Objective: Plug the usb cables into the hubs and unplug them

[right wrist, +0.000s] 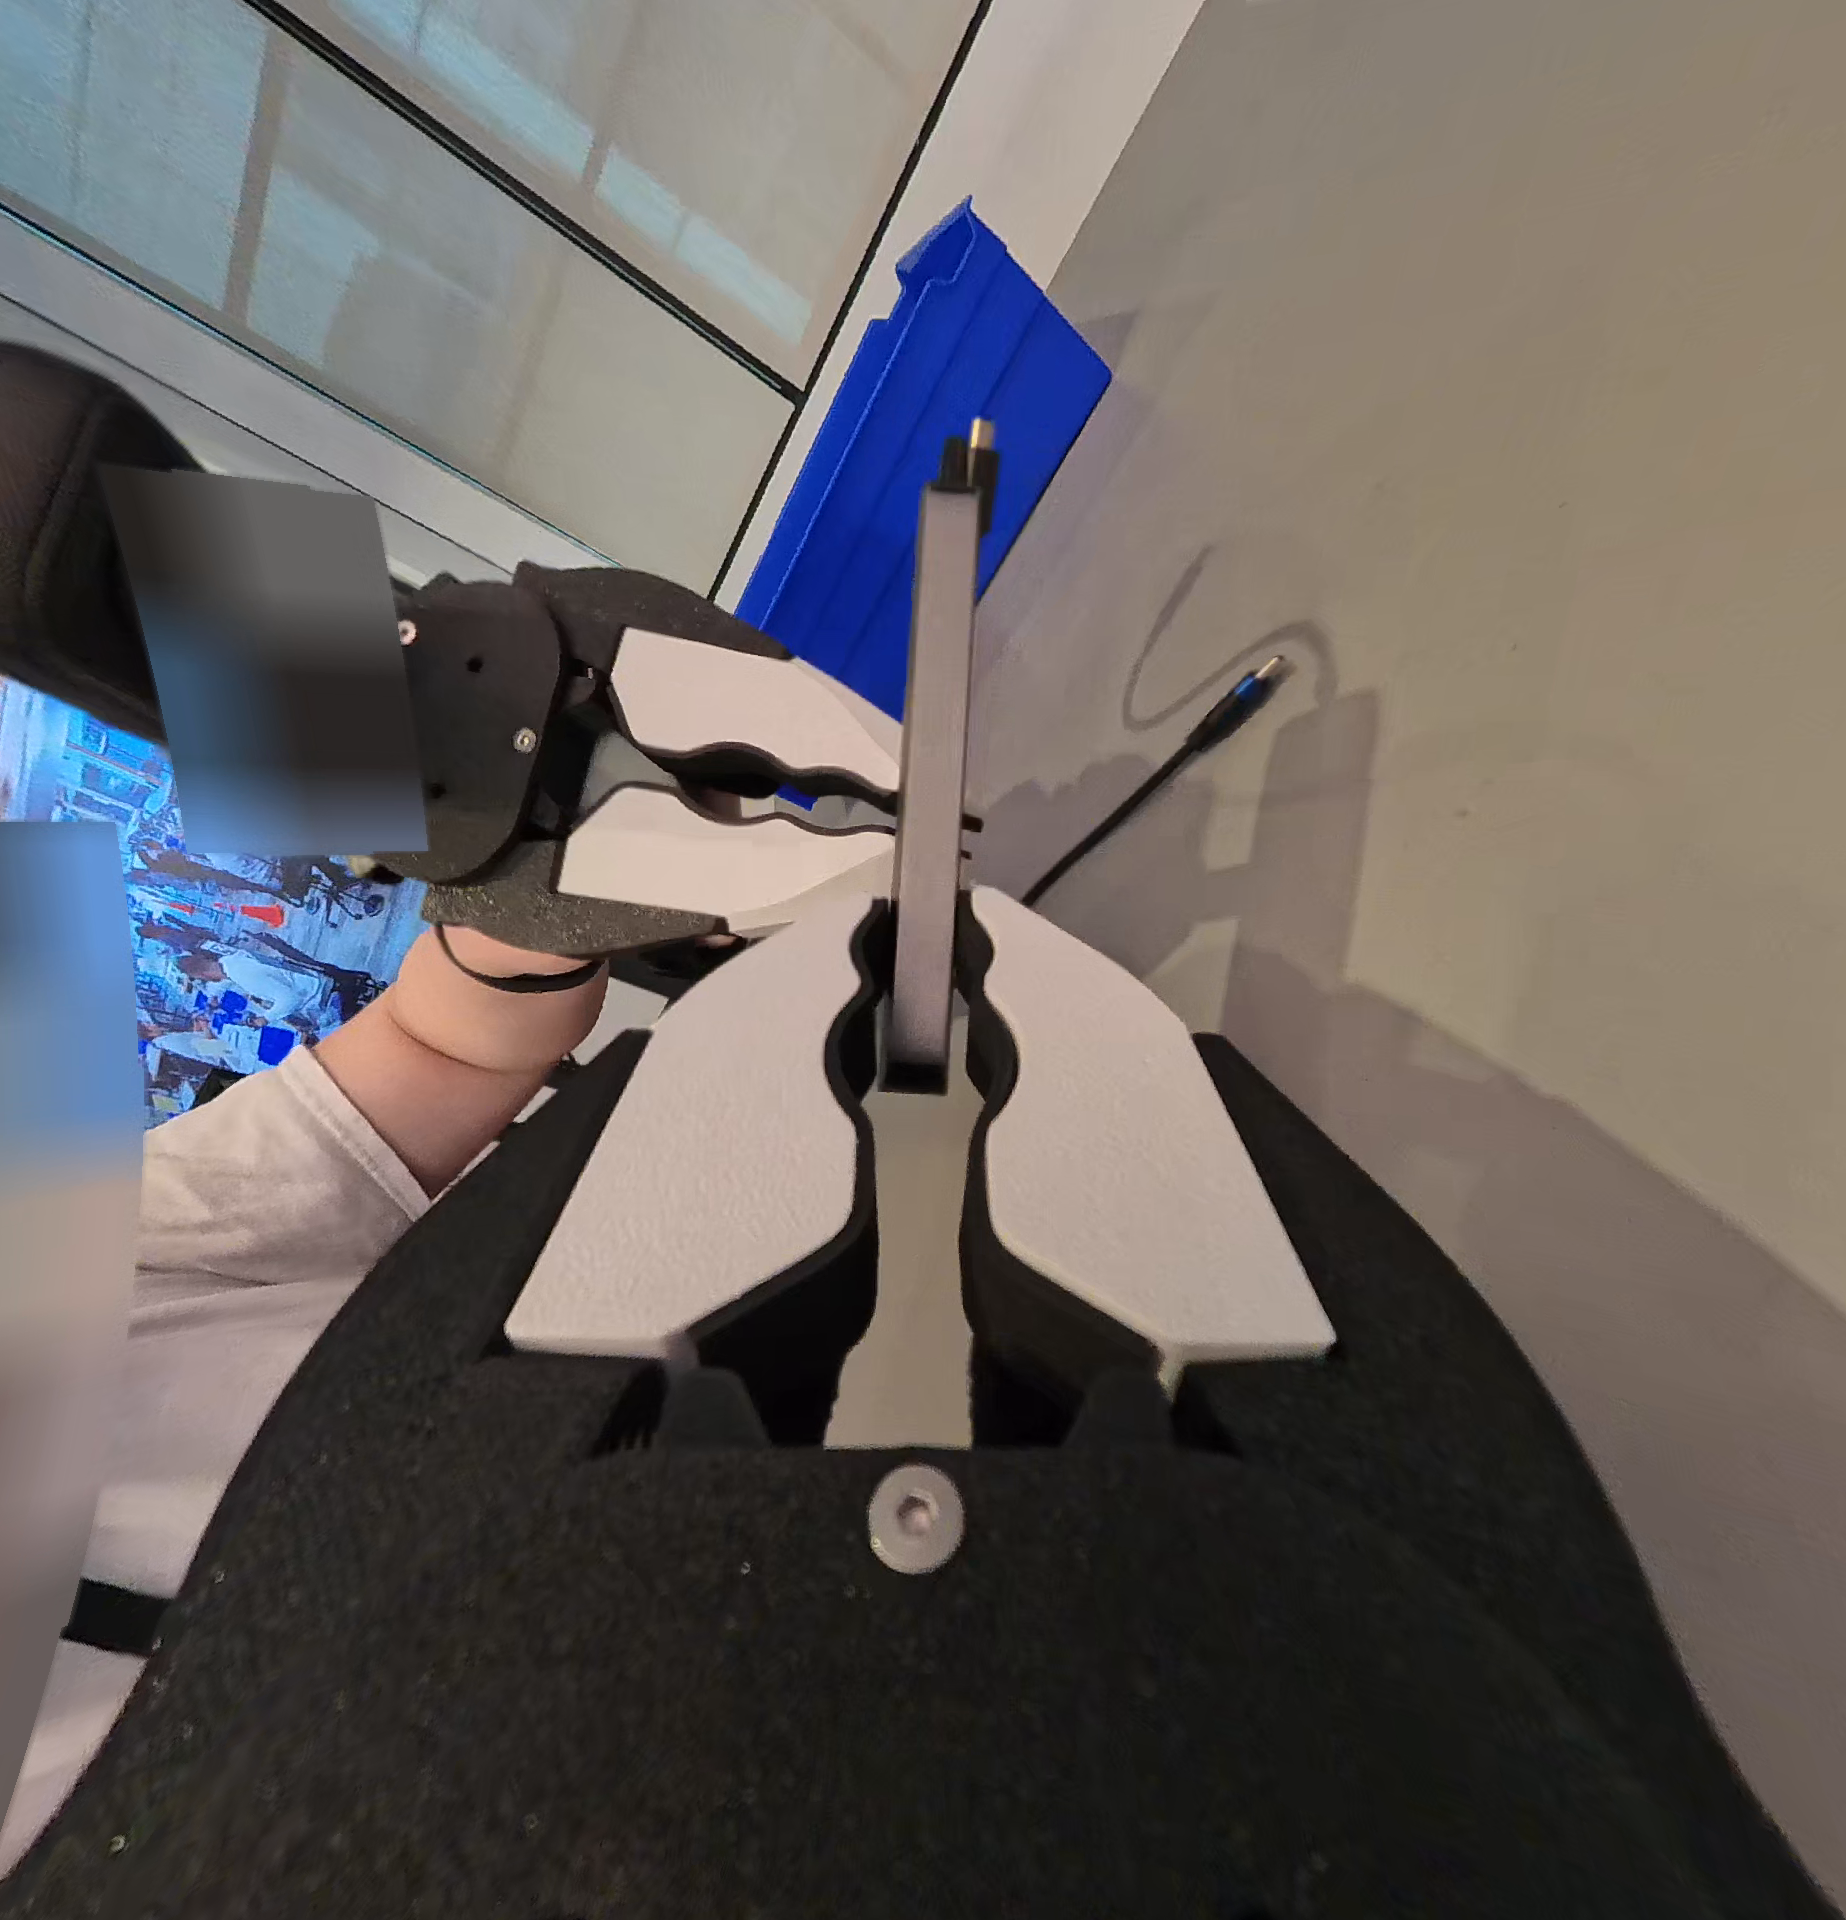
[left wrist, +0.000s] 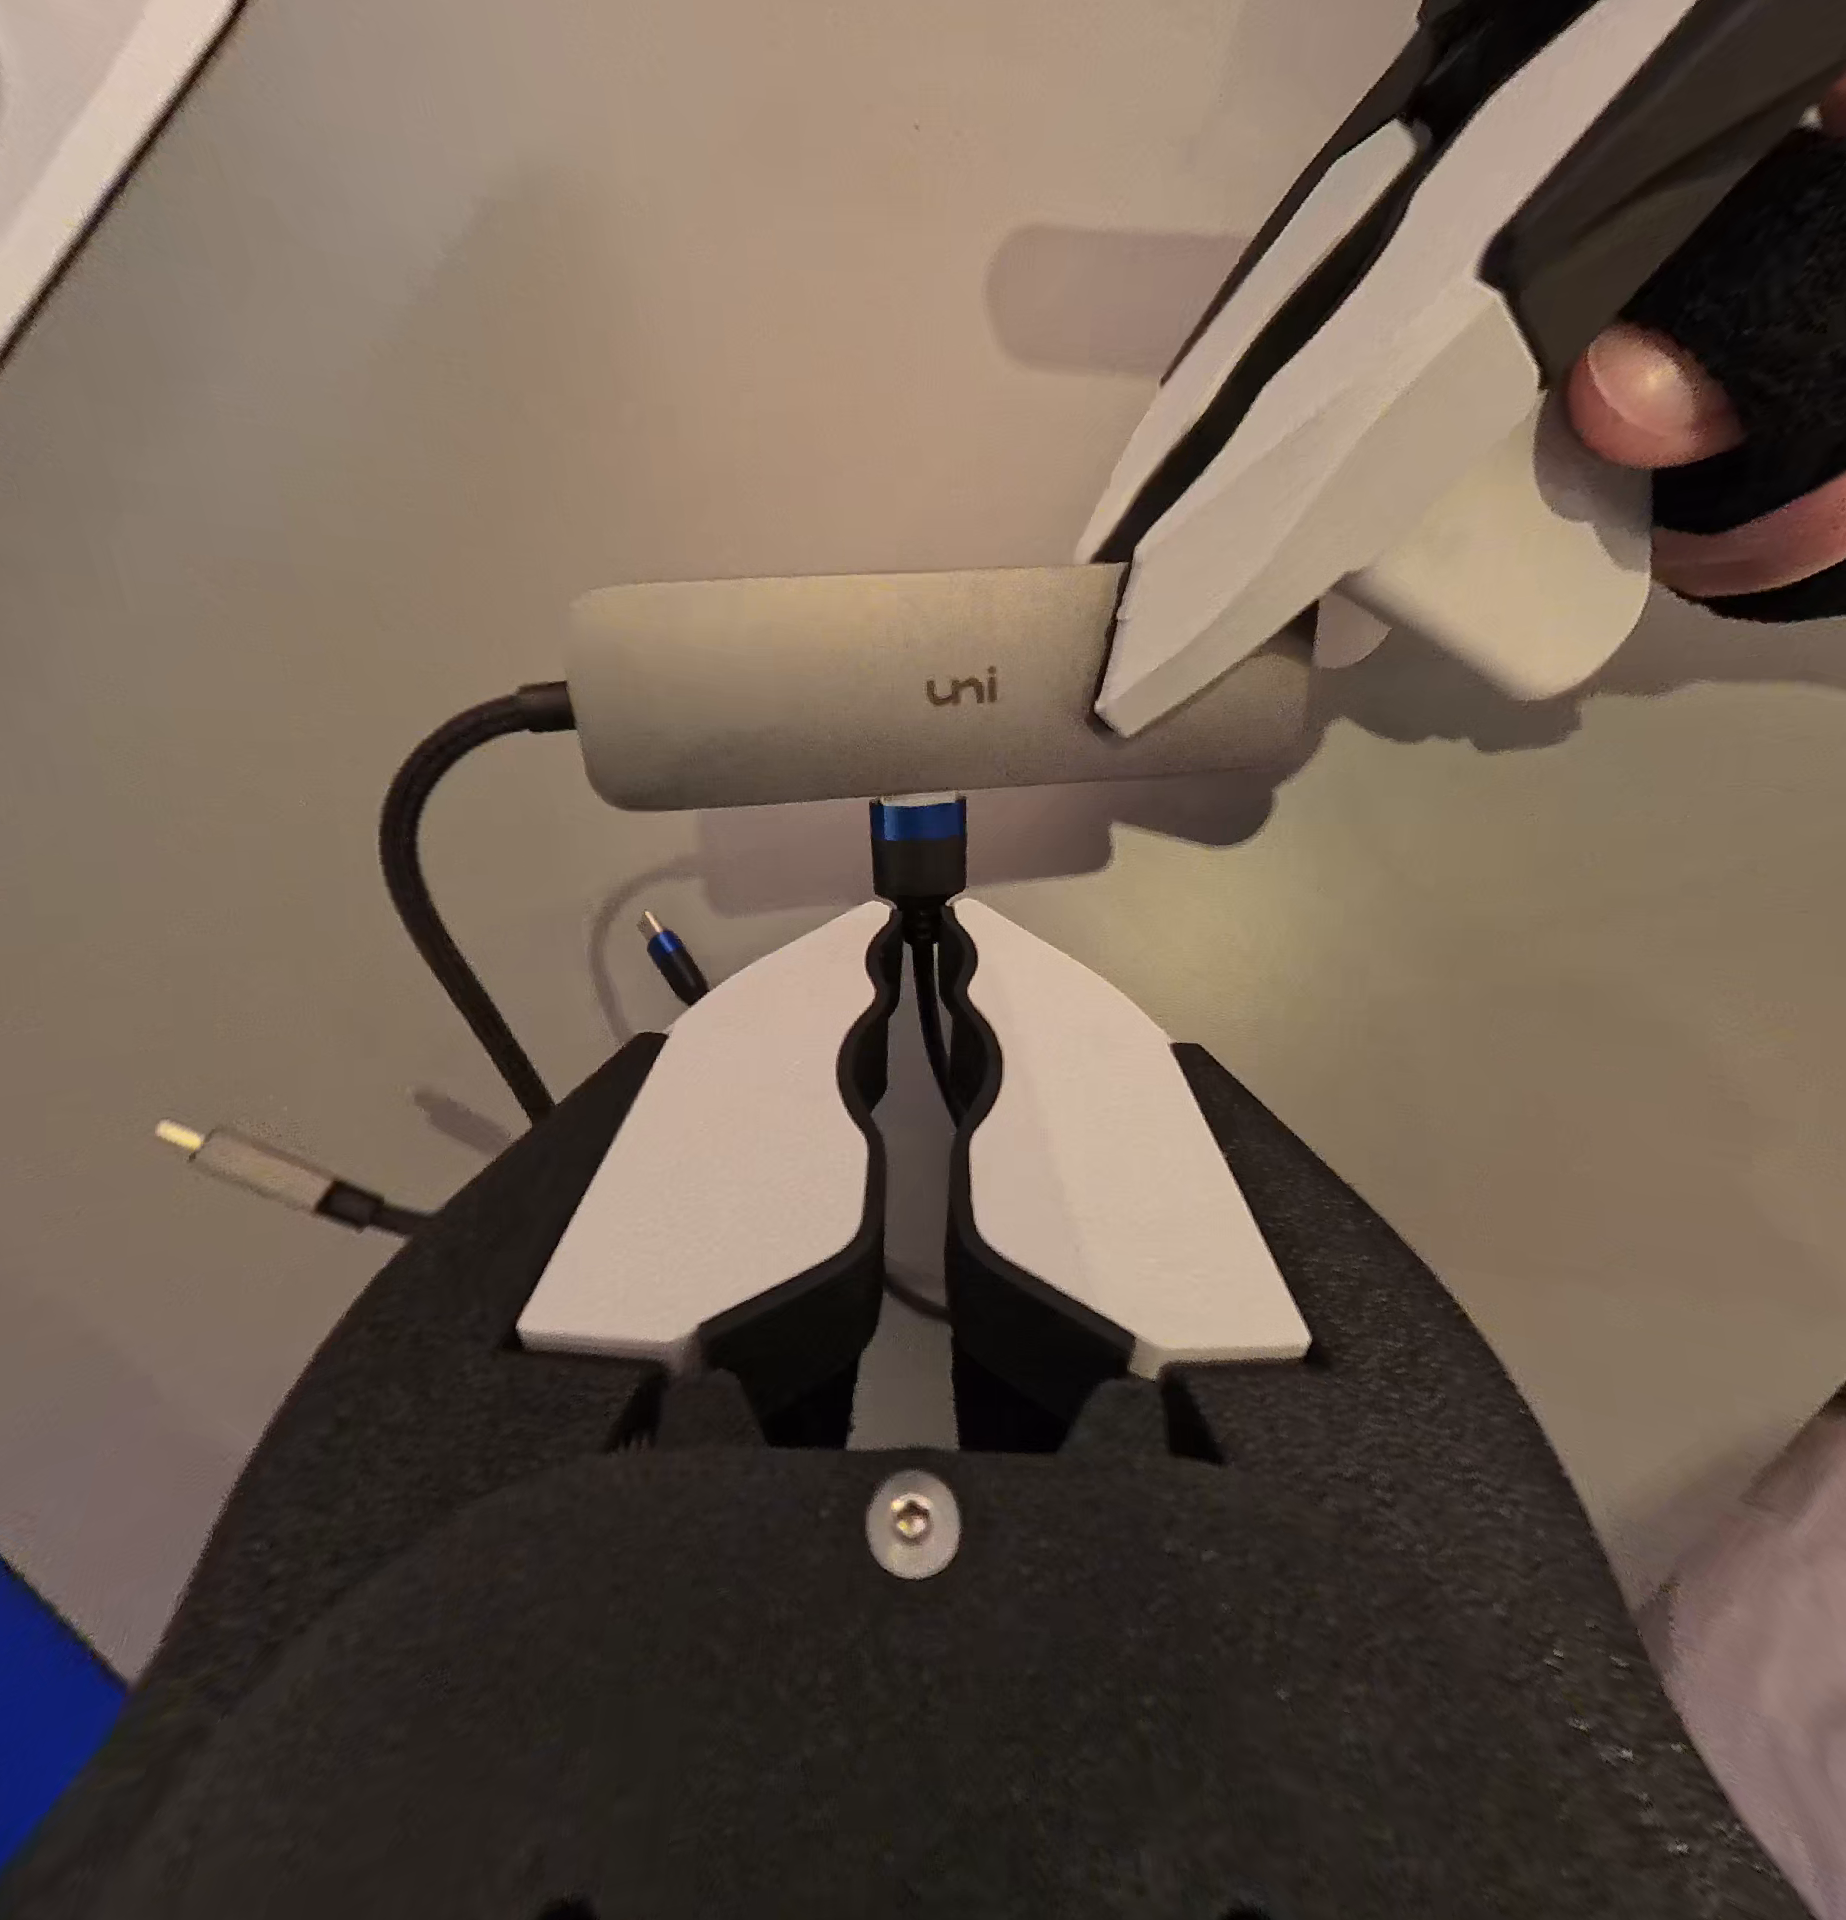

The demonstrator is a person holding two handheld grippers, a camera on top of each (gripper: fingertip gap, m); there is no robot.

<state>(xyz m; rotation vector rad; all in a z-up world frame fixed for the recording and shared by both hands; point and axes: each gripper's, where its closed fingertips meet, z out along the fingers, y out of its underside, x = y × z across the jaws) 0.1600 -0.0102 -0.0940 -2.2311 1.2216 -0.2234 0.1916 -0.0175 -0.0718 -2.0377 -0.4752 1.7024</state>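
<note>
A grey usb hub [left wrist: 794,686] is held off the table, its shadow lying below it. My right gripper [left wrist: 1116,665] comes in from the upper right and is shut on the hub's right end. In the right wrist view the hub [right wrist: 934,727] shows edge-on between my right gripper's [right wrist: 924,920] fingers. A black usb cable with a blue-banded plug [left wrist: 917,844] sits in the hub's near side port. My left gripper [left wrist: 921,914] is shut on the cable just behind that plug, and it reaches the hub from the left in the right wrist view [right wrist: 893,812].
The hub's own braided cable [left wrist: 431,831] loops left and down to a grey plug [left wrist: 254,1169] on the table. The blue cable's other plug [left wrist: 670,951] lies on the table, also seen in the right wrist view [right wrist: 1246,696]. A blue bin [right wrist: 929,468] stands beyond the hub. The grippers' ends are close to 5 cm from one another.
</note>
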